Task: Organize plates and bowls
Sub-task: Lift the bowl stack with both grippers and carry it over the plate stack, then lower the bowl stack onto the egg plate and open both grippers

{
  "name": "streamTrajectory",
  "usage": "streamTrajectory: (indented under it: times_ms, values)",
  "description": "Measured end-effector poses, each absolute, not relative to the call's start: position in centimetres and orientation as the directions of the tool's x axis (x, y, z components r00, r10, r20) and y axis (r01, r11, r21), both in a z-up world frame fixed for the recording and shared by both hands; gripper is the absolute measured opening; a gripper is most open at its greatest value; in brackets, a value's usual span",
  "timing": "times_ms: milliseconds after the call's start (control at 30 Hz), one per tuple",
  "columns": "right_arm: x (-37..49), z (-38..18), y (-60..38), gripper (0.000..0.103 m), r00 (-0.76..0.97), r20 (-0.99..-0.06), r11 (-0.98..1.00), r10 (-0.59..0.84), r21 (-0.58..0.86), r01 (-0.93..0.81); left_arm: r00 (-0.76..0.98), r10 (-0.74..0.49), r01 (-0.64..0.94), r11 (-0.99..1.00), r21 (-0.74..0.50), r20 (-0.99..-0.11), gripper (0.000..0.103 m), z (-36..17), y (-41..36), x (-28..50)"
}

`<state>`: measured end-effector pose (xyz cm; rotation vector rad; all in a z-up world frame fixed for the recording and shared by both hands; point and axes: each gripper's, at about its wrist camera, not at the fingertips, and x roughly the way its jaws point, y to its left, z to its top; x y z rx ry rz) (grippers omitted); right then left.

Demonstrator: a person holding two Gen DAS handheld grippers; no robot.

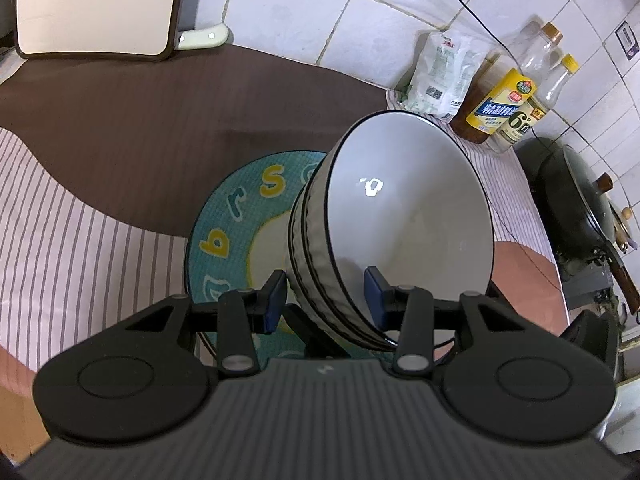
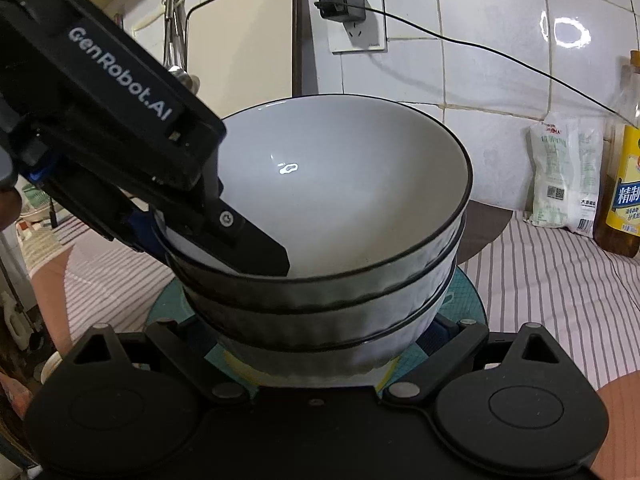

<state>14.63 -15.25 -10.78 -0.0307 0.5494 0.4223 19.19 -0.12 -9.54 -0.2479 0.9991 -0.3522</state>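
**Bowls stacked and gripped above the plate; set-down not yet confirmed**

Item 1, left: a cutting board (image 1: 94, 8) is propped against the tiled wall (image 1: 304, 20), well apart from the work. No plates or bowls are seen beside it.

Item 2, centre: a teal lettered plate (image 1: 224, 236) is laid on the striped cloth (image 1: 80, 248). A stack of bowls (image 1: 400, 224), nested one in another, is held tilted just over it. The rim of the stack is clamped by the left gripper (image 1: 326, 298), one finger outside the wall and one inside. Whether the base touches the plate cannot be told.

Item 3, right view: the right gripper (image 2: 332, 340) is placed about the lower bowl of the stack (image 2: 320, 312); its fingertips are hidden behind the bowl, so its grip cannot be told.

Item 4, far right: bottles (image 1: 516, 104), a bag (image 1: 444, 76) and a pan (image 1: 568, 188) are left untouched.

Judged status: nesting is done; lowering onto the plate and letting go are left.
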Motion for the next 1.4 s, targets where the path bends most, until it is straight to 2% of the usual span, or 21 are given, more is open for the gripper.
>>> streamTrajectory:
  times_ms: [833, 1133, 1400]
  values:
    - [14.8, -11.1, -13.9, 0.099, 0.769, -0.55, 0.936, 0.325, 0.074, -0.343, 0.498, -0.374, 0.172, 0.927, -0.333, -0.782, 0.04, -10.2, -0.7, 19.8]
    - [15.1, -9.8, -12.9, 0.098, 0.727, -0.625, 0.947, 0.284, 0.065, -0.315, 0.498, -0.357, 0.134, 0.932, -0.337, -0.79, 0.039, -9.8, -0.8, 20.1]
    - [13.2, -8.0, -12.8, 0.099, 0.719, -0.645, 0.955, 0.259, 0.061, -0.289, 0.555, -0.314, 0.142, 0.948, -0.283, -0.771, 0.044, -7.3, -0.9, 18.6]
